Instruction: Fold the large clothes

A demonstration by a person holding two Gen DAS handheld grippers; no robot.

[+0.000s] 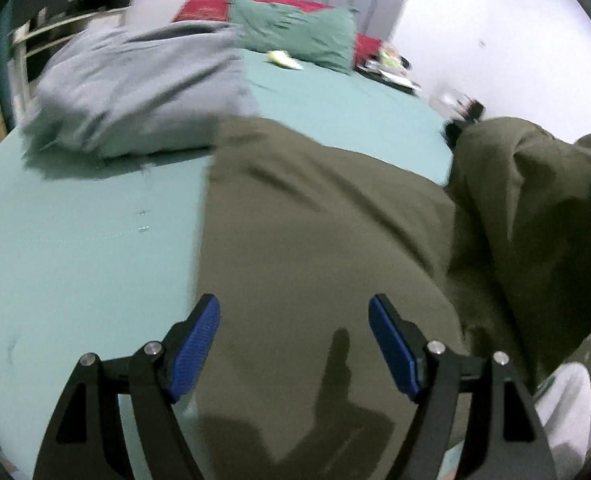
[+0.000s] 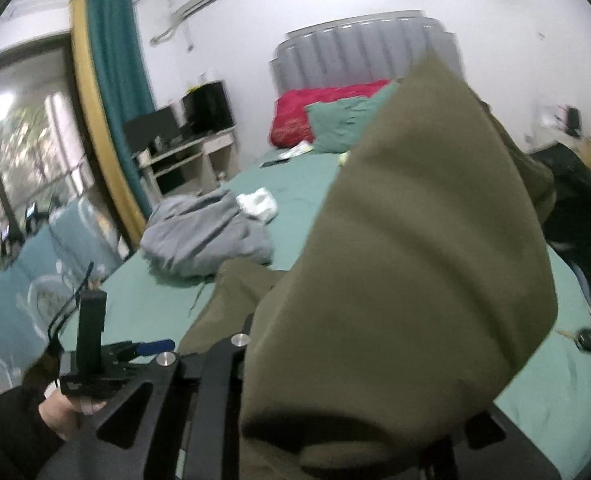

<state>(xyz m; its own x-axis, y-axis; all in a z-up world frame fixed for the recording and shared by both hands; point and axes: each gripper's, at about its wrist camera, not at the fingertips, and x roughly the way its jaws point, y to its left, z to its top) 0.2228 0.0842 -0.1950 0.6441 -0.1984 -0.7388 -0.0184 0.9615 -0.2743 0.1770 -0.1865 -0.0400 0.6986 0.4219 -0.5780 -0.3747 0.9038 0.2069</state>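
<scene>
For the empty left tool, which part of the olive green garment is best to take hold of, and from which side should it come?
Probably the long straight edge of the olive green garment that lies flat on the teal bed sheet, coming from the sheet side. That edge is exposed and thin, so the open left tool could pinch it. The right tool already lifts the other part.

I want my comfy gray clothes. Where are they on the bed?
The gray clothes lie crumpled on the green bed sheet, left in the right wrist view, just beyond the olive garment, with a white cloth beside them.
</scene>
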